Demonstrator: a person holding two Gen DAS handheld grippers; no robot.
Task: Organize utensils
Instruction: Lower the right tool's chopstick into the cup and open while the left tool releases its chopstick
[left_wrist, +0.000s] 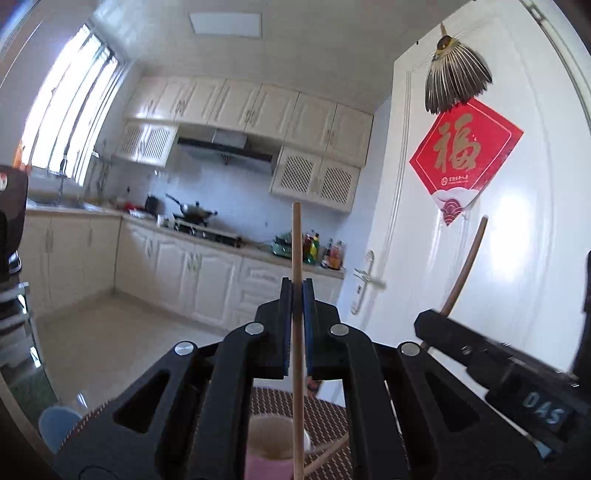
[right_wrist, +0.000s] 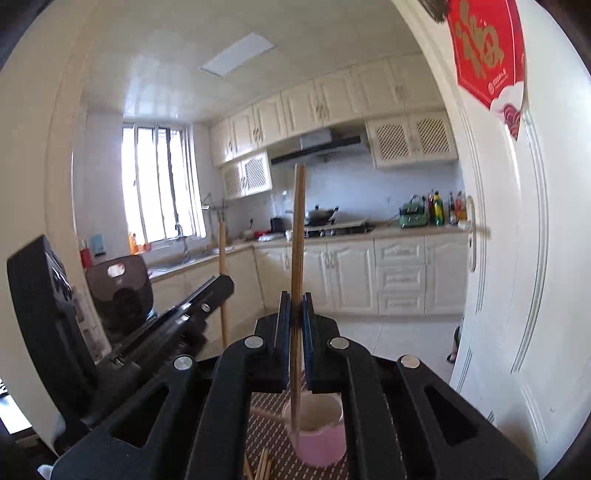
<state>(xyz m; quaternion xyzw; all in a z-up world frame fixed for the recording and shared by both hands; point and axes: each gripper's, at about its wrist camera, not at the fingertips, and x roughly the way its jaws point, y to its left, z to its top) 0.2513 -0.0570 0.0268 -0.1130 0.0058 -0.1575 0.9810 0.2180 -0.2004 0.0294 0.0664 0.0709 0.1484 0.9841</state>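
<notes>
A kitchen with cream cabinets (left_wrist: 258, 107) lies behind a woven mat (right_wrist: 266, 435). The left gripper (left_wrist: 296, 291) is clamped on an upright pale chopstick (left_wrist: 296, 243) above the pink cup (left_wrist: 271, 443); the right gripper (right_wrist: 296, 299) pinches a darker chopstick (right_wrist: 298, 229) dipping into that cup

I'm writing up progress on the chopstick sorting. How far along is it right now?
Nothing looks stowed yet: the pink cup seems empty. In hand: the left tool is shut on a pale chopstick, the right tool shut on a darker chopstick, both upright above the cup. Left: dropping both in, then the loose chopsticks on the woven mat.
</notes>
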